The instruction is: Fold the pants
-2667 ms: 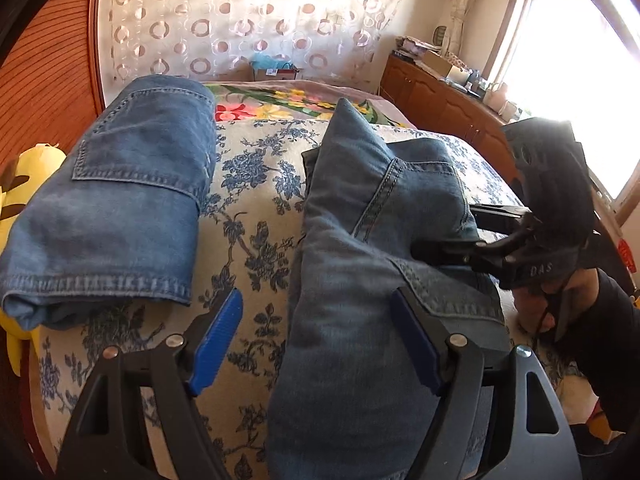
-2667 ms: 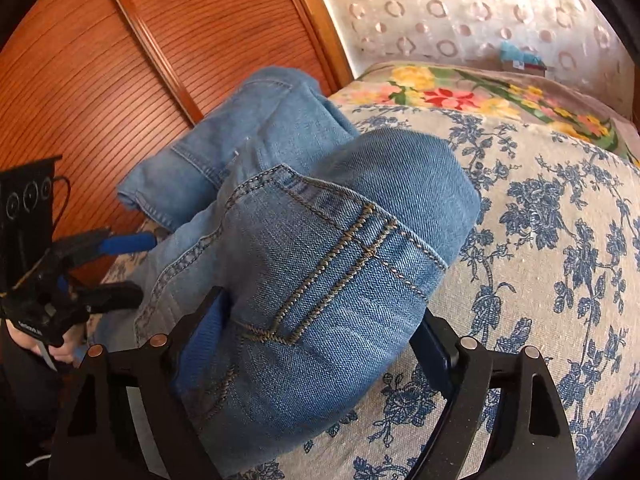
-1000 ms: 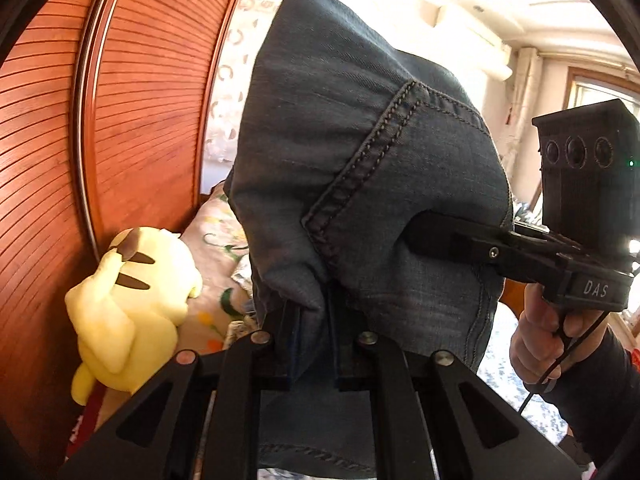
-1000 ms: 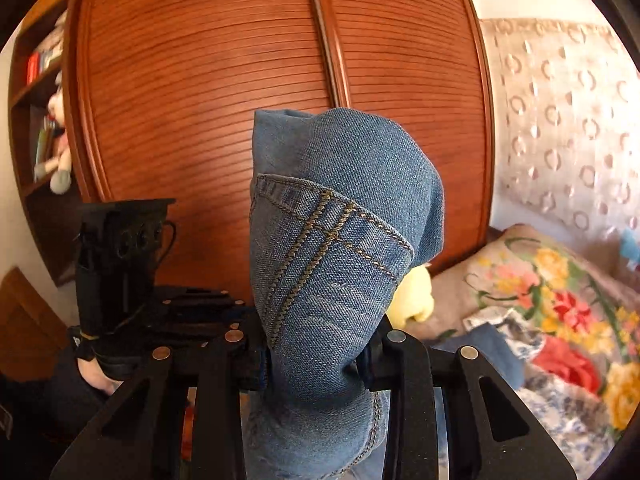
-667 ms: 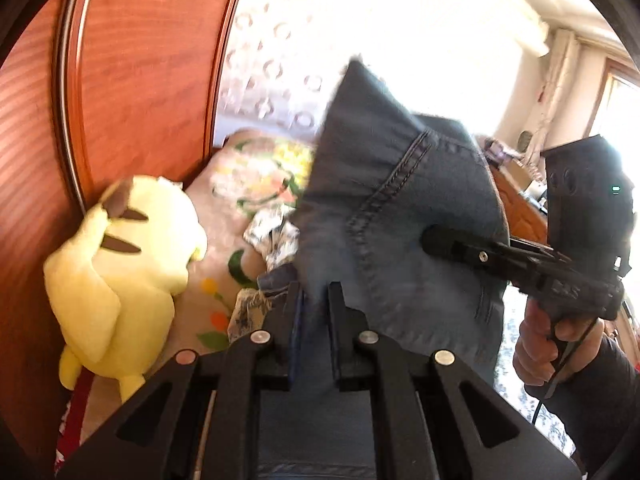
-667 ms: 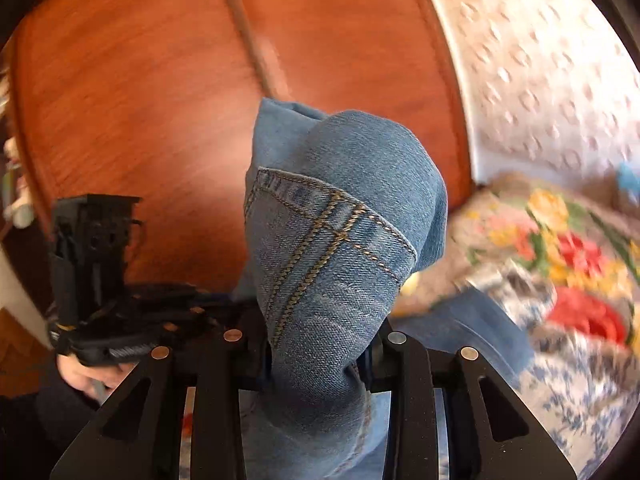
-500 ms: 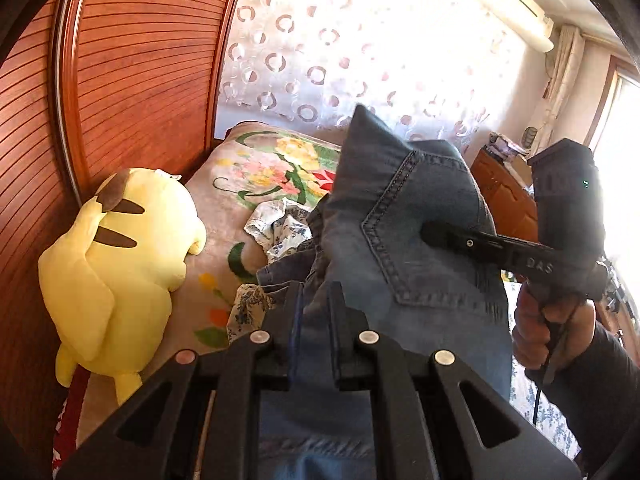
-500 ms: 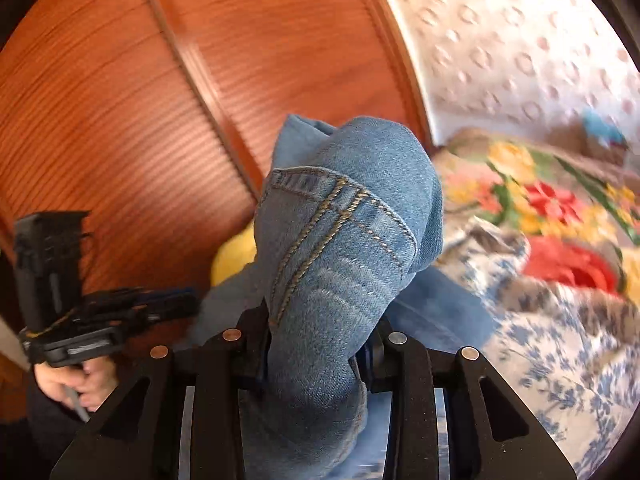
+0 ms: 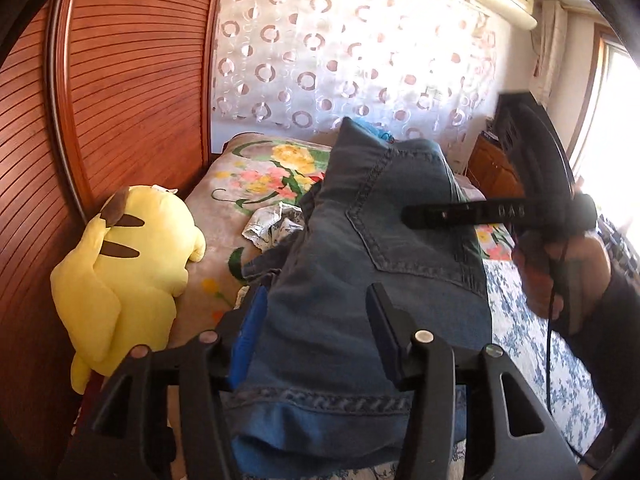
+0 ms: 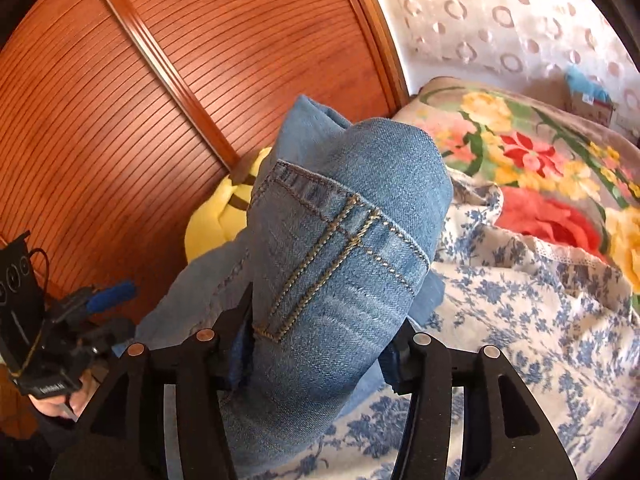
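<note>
The folded blue jeans (image 9: 380, 220) lie as a thick bundle on the bed, a back pocket facing up in the left wrist view. My left gripper (image 9: 314, 304) straddles their near end; its jaws are opening and the blue pads stand off the denim. In the right wrist view the jeans (image 10: 352, 200) bulge up between the fingers of my right gripper (image 10: 324, 320), whose jaws are also opening with denim filling the gap. The right gripper (image 9: 460, 214) reaches over the jeans from the right. The left gripper (image 10: 100, 300) shows low on the left.
The bed has a blue-flowered sheet (image 10: 520, 320) and a bright floral blanket (image 10: 540, 152) at its head. A yellow plush toy (image 9: 120, 272) sits against the slatted wooden wardrobe (image 9: 120, 80). More denim (image 9: 264, 256) pokes out beneath the bundle. A person's hand (image 9: 560, 272) holds the right gripper.
Both grippers came down toward the bed with the jeans, which were held up high. Their jaws, clamped on the denim before, now stand apart.
</note>
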The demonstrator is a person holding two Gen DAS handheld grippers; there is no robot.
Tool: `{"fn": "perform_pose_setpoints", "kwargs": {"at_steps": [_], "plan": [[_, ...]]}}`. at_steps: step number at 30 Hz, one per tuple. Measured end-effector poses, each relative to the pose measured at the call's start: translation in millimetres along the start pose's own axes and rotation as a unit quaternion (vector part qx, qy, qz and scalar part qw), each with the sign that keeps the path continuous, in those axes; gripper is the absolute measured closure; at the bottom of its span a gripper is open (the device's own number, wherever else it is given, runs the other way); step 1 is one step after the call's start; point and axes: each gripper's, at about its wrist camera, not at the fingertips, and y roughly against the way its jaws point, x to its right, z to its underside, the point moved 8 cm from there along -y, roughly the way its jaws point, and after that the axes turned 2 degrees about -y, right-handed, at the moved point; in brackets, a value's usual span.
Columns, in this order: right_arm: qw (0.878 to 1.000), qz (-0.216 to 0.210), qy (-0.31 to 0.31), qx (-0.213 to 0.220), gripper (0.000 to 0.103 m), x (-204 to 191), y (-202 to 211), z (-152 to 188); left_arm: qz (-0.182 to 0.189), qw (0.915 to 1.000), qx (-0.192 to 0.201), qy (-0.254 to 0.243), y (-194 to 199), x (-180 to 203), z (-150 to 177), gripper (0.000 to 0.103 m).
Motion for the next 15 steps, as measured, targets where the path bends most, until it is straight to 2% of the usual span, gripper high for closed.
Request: {"fn": "perform_pose_setpoints", "kwargs": {"at_steps": [4, 7, 8, 11, 13, 15], "plan": [[1.0, 0.009, -0.012, -0.018, 0.046, 8.3, -2.3, 1.2, -0.027, 0.999, -0.024, -0.026, -17.6, 2.2, 13.9, 0.053], [0.999, 0.011, -0.027, -0.03, 0.041, 16.2, -3.0, 1.4, -0.029, 0.998, -0.049, -0.024, -34.3, -3.7, 26.0, 0.053], [0.999, 0.015, -0.032, -0.034, 0.035, 21.2, -2.2, 1.4, -0.031, 0.9978, -0.053, -0.022, -36.9, -5.5, 28.2, 0.053], [0.999, 0.028, -0.035, -0.031, 0.025, 33.0, 5.8, -2.5, -0.032, 0.9978, -0.056, -0.016, -40.6, -9.8, 29.9, 0.053], [0.998, 0.048, -0.02, -0.021, 0.025, 35.9, 14.8, -4.2, -0.032, 0.9979, -0.053, -0.017, -40.4, -11.3, 28.7, 0.053], [0.995, 0.094, 0.024, 0.007, 0.025, 29.4, 27.8, -3.7, -0.034, 0.9979, -0.053, -0.016, -41.3, -12.2, 29.0, 0.052]]}}
